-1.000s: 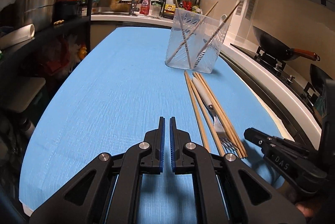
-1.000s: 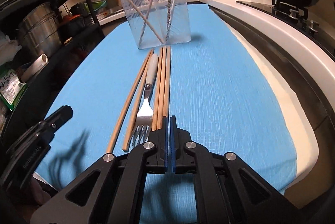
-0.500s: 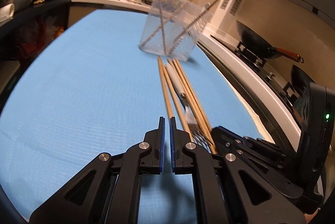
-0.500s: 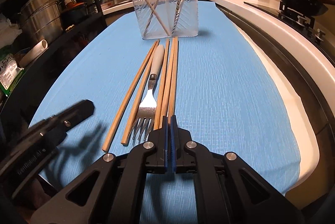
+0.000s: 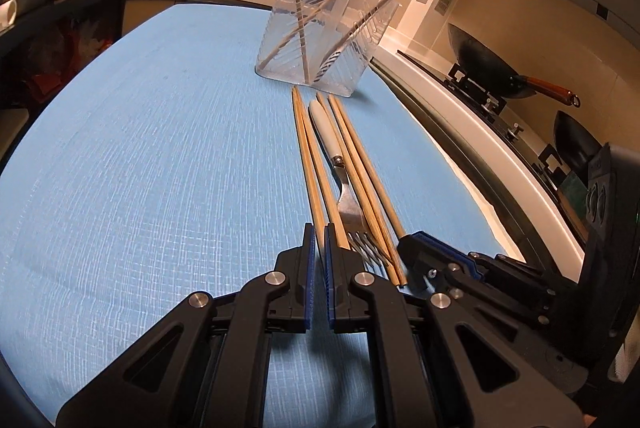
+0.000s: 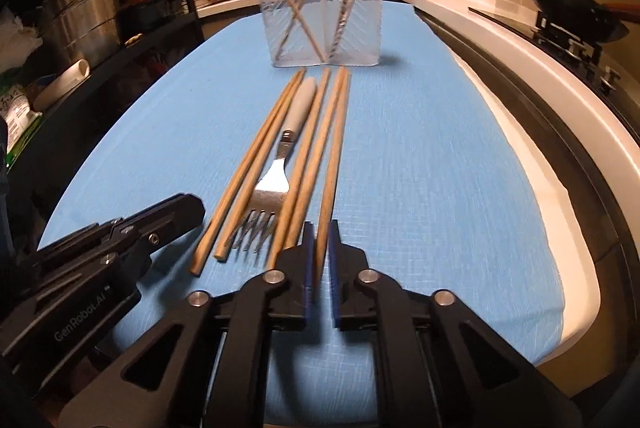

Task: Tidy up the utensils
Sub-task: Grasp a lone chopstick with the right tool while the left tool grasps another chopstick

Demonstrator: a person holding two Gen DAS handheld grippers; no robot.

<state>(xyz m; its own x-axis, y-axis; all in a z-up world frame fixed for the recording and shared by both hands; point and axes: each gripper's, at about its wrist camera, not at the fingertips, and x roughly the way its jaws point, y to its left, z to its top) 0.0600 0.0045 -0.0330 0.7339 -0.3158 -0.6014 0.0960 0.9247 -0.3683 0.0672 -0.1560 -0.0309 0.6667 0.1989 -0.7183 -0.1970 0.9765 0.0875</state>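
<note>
Several wooden chopsticks (image 5: 316,164) and a fork with a white handle (image 5: 347,204) lie in a row on the blue mat (image 5: 160,156). A clear plastic holder (image 5: 326,44) with a few chopsticks stands behind them; it also shows in the right wrist view (image 6: 322,4). My left gripper (image 5: 318,240) has its jaws slightly apart around the near end of the leftmost chopstick. My right gripper (image 6: 320,240) has its jaws slightly apart around the near end of the rightmost chopstick (image 6: 334,148). The fork (image 6: 276,184) lies between them. Each gripper shows in the other's view.
A black wok (image 5: 492,68) sits on the hob to the right past the white counter edge (image 5: 472,116). A dark shelf with steel pots (image 6: 80,20) stands on the left. A sink and bottles line the back wall.
Both grippers moved forward over the near ends of the chopsticks. Their jaws opened a little, each now straddling one chopstick. The utensils have not moved.
</note>
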